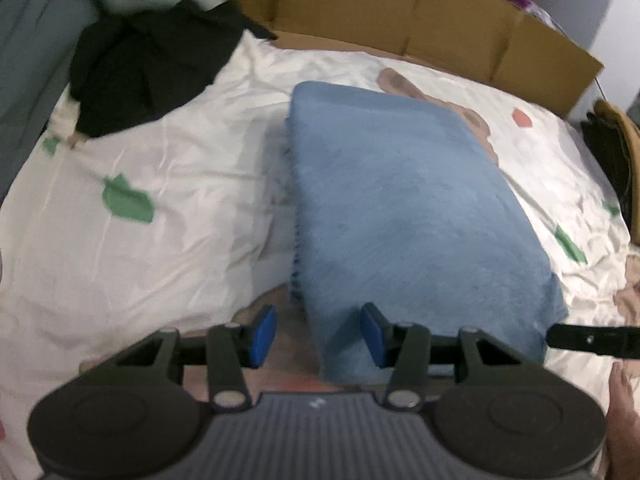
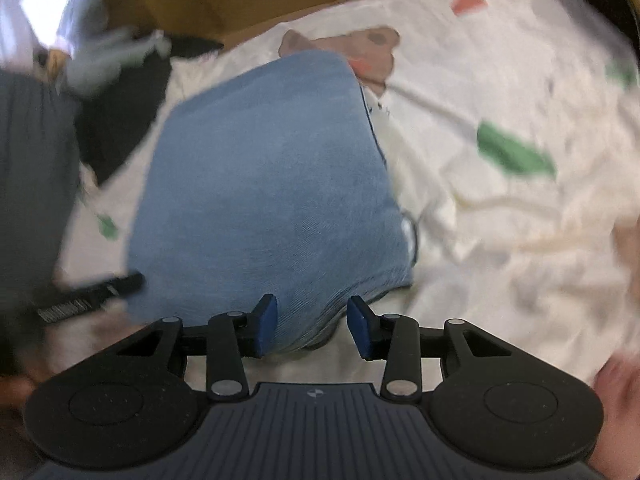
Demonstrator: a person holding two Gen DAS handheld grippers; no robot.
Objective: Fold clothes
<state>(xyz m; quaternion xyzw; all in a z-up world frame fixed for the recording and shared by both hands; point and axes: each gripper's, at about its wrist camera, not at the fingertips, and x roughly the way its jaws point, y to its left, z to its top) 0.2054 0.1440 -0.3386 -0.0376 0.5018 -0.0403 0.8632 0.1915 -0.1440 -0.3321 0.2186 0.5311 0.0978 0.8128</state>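
left gripper [image 1: 318, 334]: jaws spread, nothing between the blue pads; near-left corner of the blue folded garment [image 1: 400, 216] sits just ahead of the gap.
right gripper [image 2: 312, 326]: jaws spread too, straddling the garment's near edge but not pinching it. The fabric bulges into the gap there.
risk 1: if either gripper closes now it likely grabs only the top layer, not the full stack. A lift would then peel the fold open.
risk 2: the pile is thick and soft, so a shallow bite at the edge could slip out.
risk 3: the white sheet [image 1: 160, 208] is loose and creased right under the near edge, and a low approach could pinch sheet together with garment.
garment: blue, fleecy nap, thick rounded rectangle. It is folded in several layers, with stitched edges showing along its left side in the left view, and lies mid-bed, long axis running away from the grippers.
sheet: thin, smooth, crumpled, printed with green leaves and a brown bear.
black garment [image 1: 148, 68]: far left, unfolded heap, matte, well apart from the blue one; probably next to fold.
cardboard [image 1: 400, 4]: stiff brown panels along the far edge of the bed.
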